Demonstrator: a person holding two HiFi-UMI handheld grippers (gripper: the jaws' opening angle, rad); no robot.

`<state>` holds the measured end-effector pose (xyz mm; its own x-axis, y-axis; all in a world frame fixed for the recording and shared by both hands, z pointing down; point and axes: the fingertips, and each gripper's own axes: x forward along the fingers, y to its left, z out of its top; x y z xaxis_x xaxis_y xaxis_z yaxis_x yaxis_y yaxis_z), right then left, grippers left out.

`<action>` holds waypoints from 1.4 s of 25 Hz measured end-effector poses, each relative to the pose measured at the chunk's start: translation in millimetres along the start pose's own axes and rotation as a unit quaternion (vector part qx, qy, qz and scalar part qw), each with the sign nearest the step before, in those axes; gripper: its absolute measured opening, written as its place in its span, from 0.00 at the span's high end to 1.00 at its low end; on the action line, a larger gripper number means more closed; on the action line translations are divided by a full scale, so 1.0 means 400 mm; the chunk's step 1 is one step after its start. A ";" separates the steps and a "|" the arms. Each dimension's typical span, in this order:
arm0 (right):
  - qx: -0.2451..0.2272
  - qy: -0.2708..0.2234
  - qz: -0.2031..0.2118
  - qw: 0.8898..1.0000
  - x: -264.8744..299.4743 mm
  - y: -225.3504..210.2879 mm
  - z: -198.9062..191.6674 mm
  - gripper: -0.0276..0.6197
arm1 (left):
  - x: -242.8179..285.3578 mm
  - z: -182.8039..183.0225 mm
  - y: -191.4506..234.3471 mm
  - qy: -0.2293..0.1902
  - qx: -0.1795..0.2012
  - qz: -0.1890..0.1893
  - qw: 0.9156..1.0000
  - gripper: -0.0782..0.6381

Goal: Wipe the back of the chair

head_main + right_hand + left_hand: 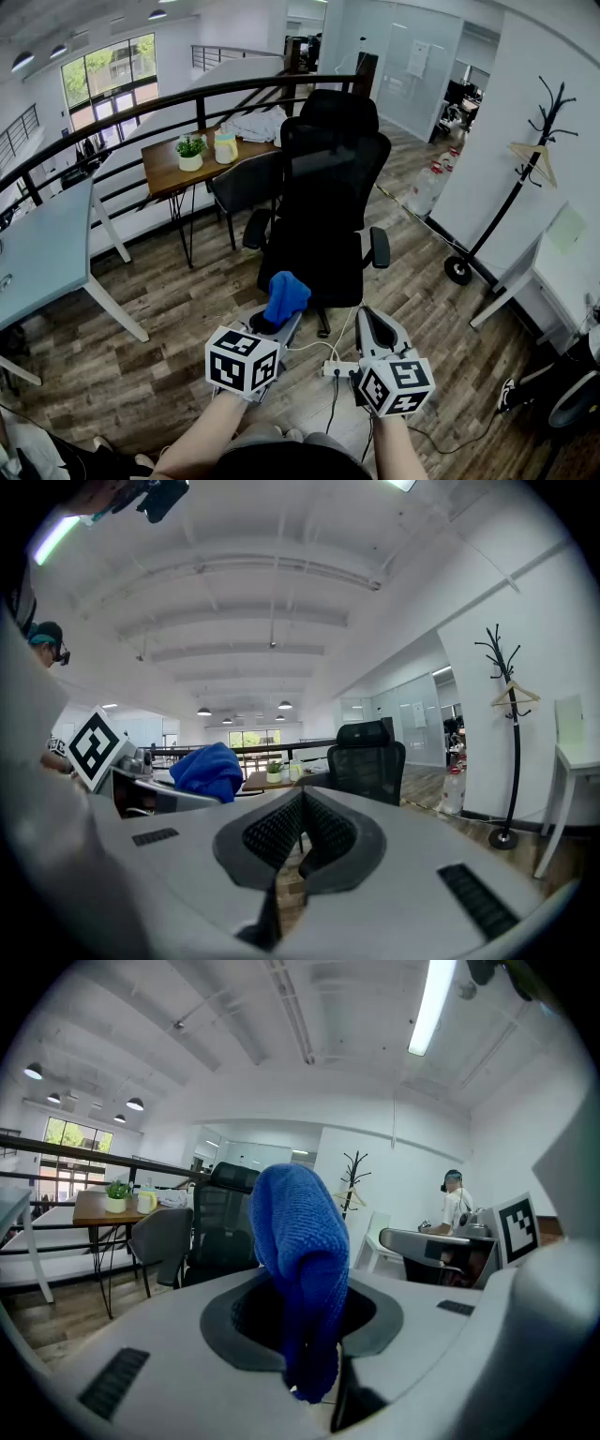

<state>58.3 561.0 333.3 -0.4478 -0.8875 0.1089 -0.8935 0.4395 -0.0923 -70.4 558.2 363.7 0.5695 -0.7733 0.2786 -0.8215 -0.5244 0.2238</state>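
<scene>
Chair (328, 187) stands on the wood floor at twelve o'clock from both grippers, well apart from them, its tall black back upright and not yet touched. The left gripper (273, 325) has its jaws clenched on a blue cloth (285, 294), whose bulk is bunched beyond the tips, probably to serve as a wiping pad. At its three o'clock the right gripper (373, 323) is pressed together on nothing, likely kept free to steady the chair

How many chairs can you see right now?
2: a black office chair in the middle of the floor, and a grey chair behind it at the wooden table. Others may be hidden.
</scene>
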 end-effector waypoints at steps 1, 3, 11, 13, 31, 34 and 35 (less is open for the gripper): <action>0.002 -0.001 0.001 1.000 0.005 0.000 0.004 0.92 | 0.002 0.001 0.007 -0.001 -0.001 0.002 1.000 0.73; 0.003 -0.002 0.000 1.000 0.014 -0.001 0.008 0.92 | 0.006 0.001 0.021 -0.004 -0.009 0.004 1.000 0.73; 0.005 0.012 0.010 1.000 0.035 0.018 -0.012 0.92 | 0.003 0.020 0.064 -0.019 0.007 0.019 1.000 0.73; 0.007 0.011 0.015 1.000 0.041 0.028 -0.015 0.91 | 0.003 0.031 0.066 -0.030 0.019 0.012 0.999 0.73; 0.006 0.006 0.049 0.999 0.240 0.018 -0.015 0.91 | 0.118 0.070 0.207 -0.022 0.022 -0.016 0.999 0.73; 0.012 0.008 0.055 0.998 0.317 -0.026 -0.016 0.91 | 0.187 0.085 0.253 -0.019 0.013 -0.011 1.000 0.73; 0.018 0.009 0.060 0.998 0.344 -0.045 -0.014 0.91 | 0.215 0.095 0.266 -0.019 0.012 -0.009 1.000 0.73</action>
<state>12.5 431.7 355.5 -0.5519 -0.8262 0.1136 -0.8321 0.5365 -0.1407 -109.9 422.6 376.0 0.5830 -0.7763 0.2397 -0.8120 -0.5460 0.2064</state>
